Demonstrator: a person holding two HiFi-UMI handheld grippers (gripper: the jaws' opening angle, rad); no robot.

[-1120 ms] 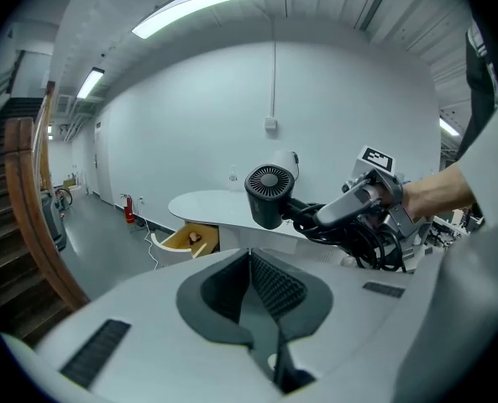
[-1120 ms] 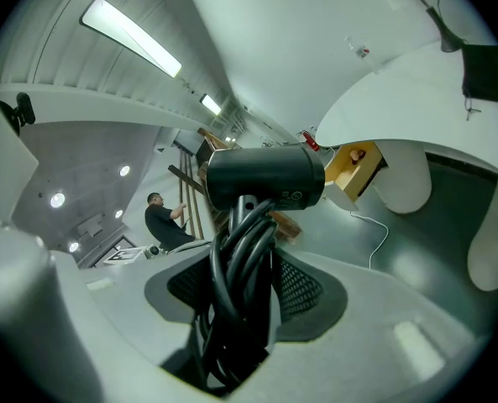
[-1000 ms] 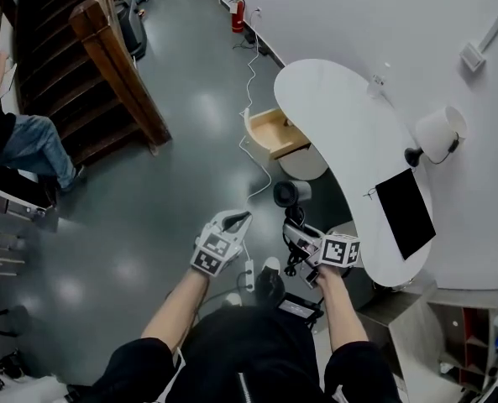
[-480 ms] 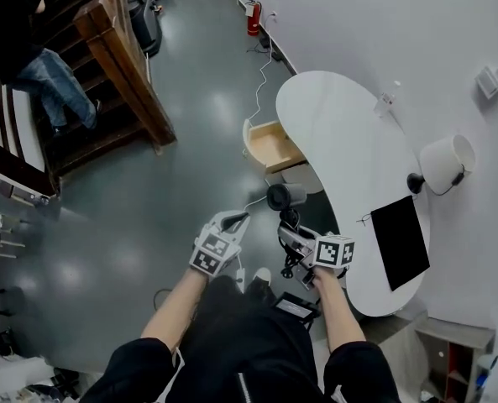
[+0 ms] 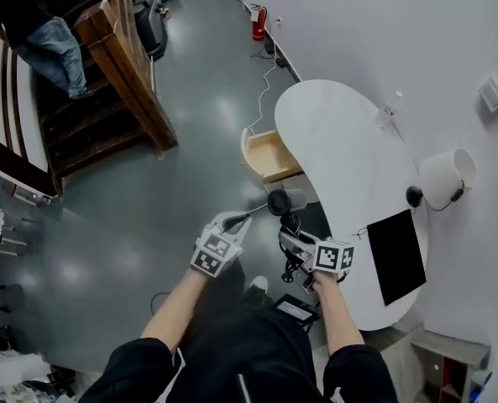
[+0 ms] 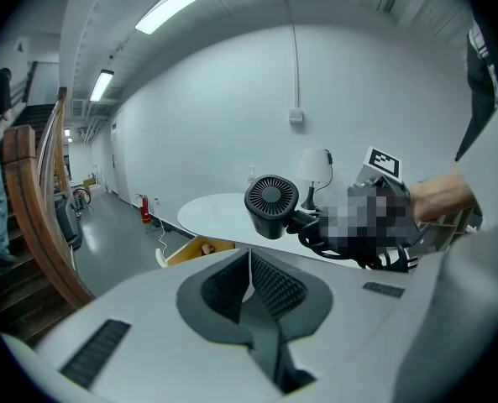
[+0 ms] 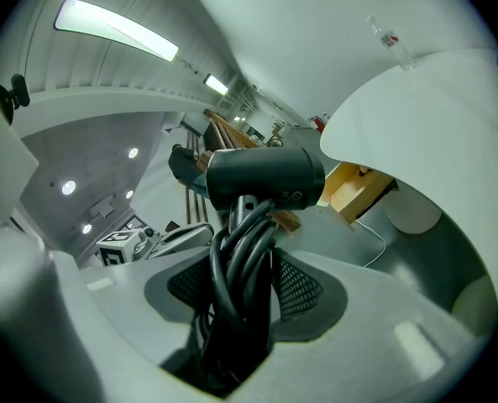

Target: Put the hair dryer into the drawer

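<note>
Head view is showing the right gripper clenching the cord-wrapped handle of the hair dryer, held in the air. Since a second ago it is coming nearer to the open drawer, so the placing is approaching. The left gripper is staying closed, holding nothing.

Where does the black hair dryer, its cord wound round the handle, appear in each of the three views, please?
Head view: the black hair dryer sits at centre, just above the right gripper holding it.
Left gripper view: the dryer is centre-right, round grille facing the camera.
Right gripper view: the dryer is central, upright above the jaws.
Shared landmark: the open wooden drawer under the white table.
</note>
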